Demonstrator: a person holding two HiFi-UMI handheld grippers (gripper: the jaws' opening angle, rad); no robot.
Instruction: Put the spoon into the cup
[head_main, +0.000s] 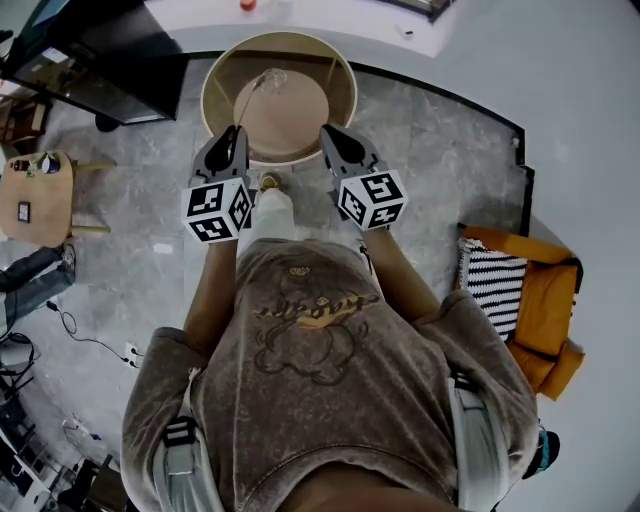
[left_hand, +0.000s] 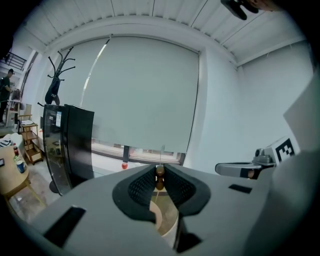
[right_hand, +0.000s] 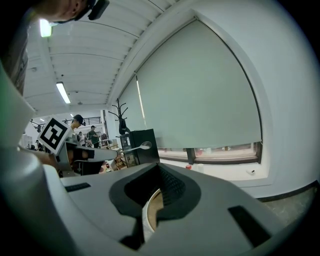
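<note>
Head view: spoon (head_main: 272, 78) over table (head_main: 215, 75), cabinet (head_main: 110, 60) beside

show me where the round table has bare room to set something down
Most of the round table top is bare, from its far rim to its right side. It is crowded at the near edge, where the left gripper, holding the spoon, and the right gripper hang.

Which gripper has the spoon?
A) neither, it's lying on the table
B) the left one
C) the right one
B: the spoon has its brown handle end pinched between the fingers of the left gripper, while the right gripper has nothing between its fingers.
</note>
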